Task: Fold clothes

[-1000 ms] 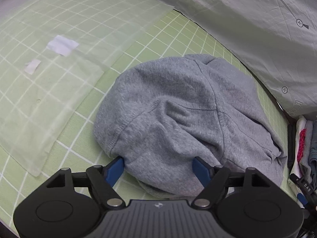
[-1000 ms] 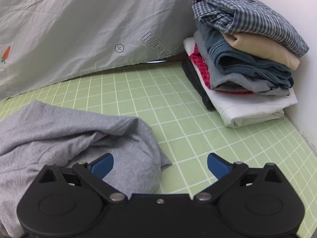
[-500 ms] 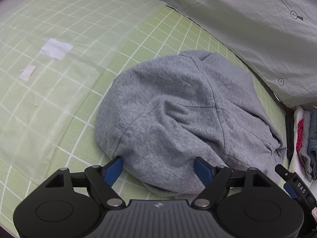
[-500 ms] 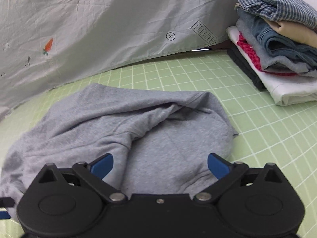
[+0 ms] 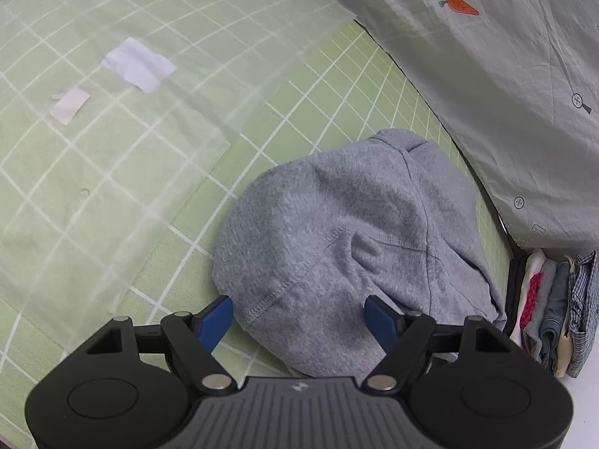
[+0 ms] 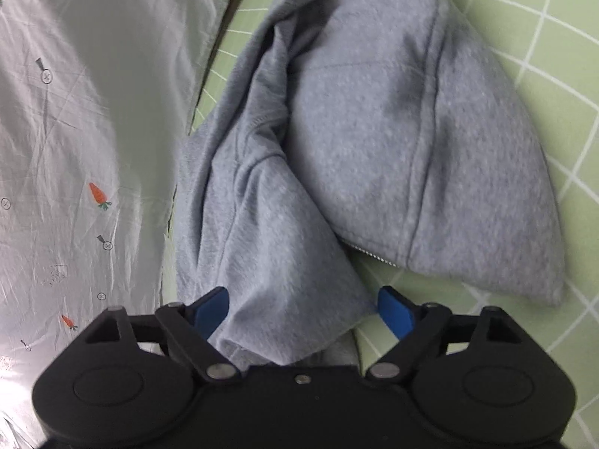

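Grey garment crumpled on the green grid mat — both hand-held grippers, left and right, straddle its near edges, jaws just closing, pads not yet pinching.

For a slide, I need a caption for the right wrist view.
Right gripper open, closing around a fold of the crumpled grey sweatshirt on the green mat.
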Action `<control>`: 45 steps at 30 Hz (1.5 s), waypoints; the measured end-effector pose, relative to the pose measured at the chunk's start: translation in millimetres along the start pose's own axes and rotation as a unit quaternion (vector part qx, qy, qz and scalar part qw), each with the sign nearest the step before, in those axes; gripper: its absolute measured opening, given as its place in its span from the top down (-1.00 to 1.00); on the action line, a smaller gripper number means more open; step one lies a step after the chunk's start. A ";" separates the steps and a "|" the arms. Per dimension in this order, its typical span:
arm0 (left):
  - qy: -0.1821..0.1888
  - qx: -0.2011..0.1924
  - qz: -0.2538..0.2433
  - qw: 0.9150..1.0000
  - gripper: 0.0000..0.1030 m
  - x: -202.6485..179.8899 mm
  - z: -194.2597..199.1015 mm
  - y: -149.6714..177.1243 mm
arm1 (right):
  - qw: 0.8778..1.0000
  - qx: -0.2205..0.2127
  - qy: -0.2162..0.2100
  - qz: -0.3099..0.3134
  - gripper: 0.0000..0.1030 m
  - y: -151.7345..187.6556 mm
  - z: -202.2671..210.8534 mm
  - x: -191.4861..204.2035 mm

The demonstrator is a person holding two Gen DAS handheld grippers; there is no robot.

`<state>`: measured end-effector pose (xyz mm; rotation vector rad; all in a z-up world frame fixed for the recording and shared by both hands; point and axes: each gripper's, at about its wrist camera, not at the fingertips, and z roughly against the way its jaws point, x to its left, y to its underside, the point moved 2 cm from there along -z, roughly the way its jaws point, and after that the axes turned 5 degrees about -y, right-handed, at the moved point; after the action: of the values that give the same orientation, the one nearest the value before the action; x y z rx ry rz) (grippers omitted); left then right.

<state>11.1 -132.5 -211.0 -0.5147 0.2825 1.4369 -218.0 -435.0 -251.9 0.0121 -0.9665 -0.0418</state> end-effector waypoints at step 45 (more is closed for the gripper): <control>-0.021 -0.023 -0.018 0.999 -0.36 -87.5 -38.9 -61.0 | 0.993 -0.090 -0.001 0.070 -0.86 -133.6 -34.7 87.2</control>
<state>64.8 -230.8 -192.1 -0.5242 0.2064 1.4195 -144.1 -572.3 -203.8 -0.2213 -0.9604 0.0015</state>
